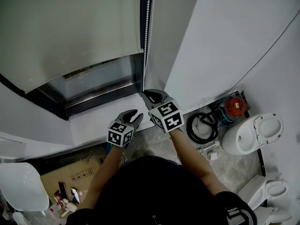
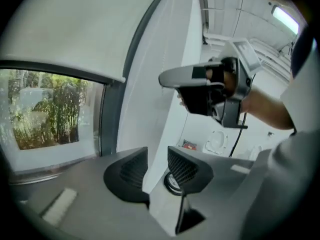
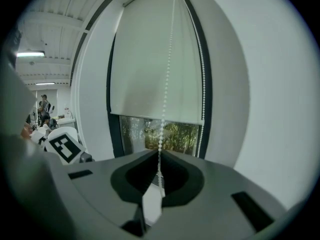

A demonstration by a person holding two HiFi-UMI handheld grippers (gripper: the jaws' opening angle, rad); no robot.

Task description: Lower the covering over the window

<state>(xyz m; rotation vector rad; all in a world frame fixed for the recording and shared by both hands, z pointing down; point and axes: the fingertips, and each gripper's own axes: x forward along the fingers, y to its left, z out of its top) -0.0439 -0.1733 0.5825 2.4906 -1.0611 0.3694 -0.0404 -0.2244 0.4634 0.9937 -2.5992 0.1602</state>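
A pale roller blind (image 1: pixel 65 27) covers most of the window (image 1: pixel 93 78), leaving a strip of glass bare at the bottom. Its white bead chain (image 1: pixel 148 27) hangs along the right side of the frame. My right gripper (image 1: pixel 152 96) is shut on the bead chain (image 3: pixel 167 84), which runs straight up from the closed tips (image 3: pixel 159 171); a second strand (image 3: pixel 201 84) hangs free beside it. My left gripper (image 1: pixel 133 117) sits lower and to the left, open with nothing between its jaws (image 2: pixel 152 166). In the left gripper view, the right gripper (image 2: pixel 200 89) shows above.
The white sill (image 1: pixel 103 116) lies just under both grippers. On the floor to the right are a black hose coil (image 1: pixel 201 125), a red object (image 1: pixel 234 106) and a white toilet (image 1: pixel 255 132). A cardboard box (image 1: pixel 75 177) sits lower left.
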